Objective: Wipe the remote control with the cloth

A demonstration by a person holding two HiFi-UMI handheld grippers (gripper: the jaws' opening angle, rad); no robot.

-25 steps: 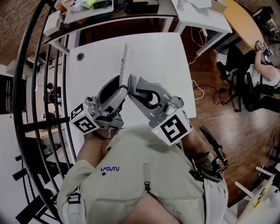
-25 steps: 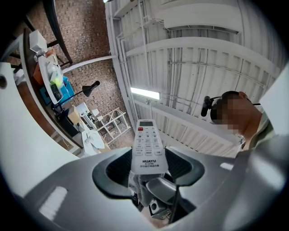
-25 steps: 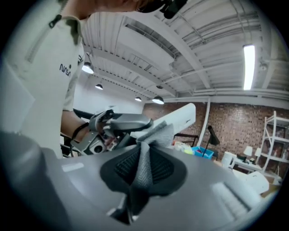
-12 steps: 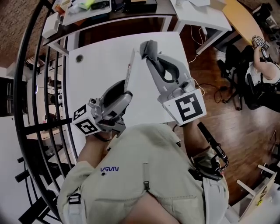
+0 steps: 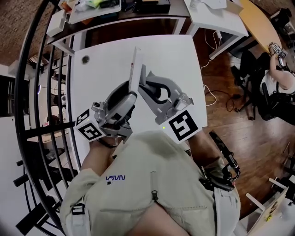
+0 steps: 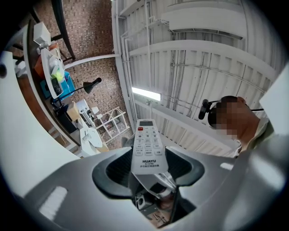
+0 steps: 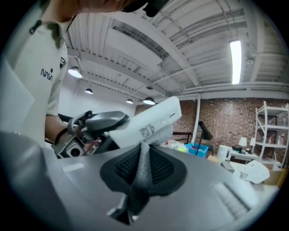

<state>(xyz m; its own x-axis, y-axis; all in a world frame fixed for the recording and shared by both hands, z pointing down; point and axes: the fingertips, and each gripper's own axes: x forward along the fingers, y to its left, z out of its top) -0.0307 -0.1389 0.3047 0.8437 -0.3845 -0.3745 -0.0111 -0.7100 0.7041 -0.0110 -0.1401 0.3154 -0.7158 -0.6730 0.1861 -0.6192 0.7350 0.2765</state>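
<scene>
Left gripper (image 6: 149, 170): I am holding this one at the near left, above the worktop (image 5: 99, 64). Its jaws are standing partly apart and clamping the lower end of the remote control (image 6: 148, 146).
Remote control: It is being held clear of the worktop and is pointing away from me toward the far side. Its button face is turning toward the left gripper view, with the red key at the far end. In the head view it is showing edge-on as a thin white bar.
Right gripper (image 7: 143, 168): I am holding this one just right of the remote control, angled in toward the left gripper. Its jaws are pressing almost together and pinching a fold of the cloth (image 7: 156, 135).
Cloth: This is grey and knitted. It is running up from between the right jaws and bunching against the back of the remote control, just beside the printed label there. It is appearing to touch that surface.
Worktop: This is white, with a small round fitting near its far left corner.
Surroundings: A cluttered table (image 5: 92, 11) is standing beyond the far edge.
</scene>
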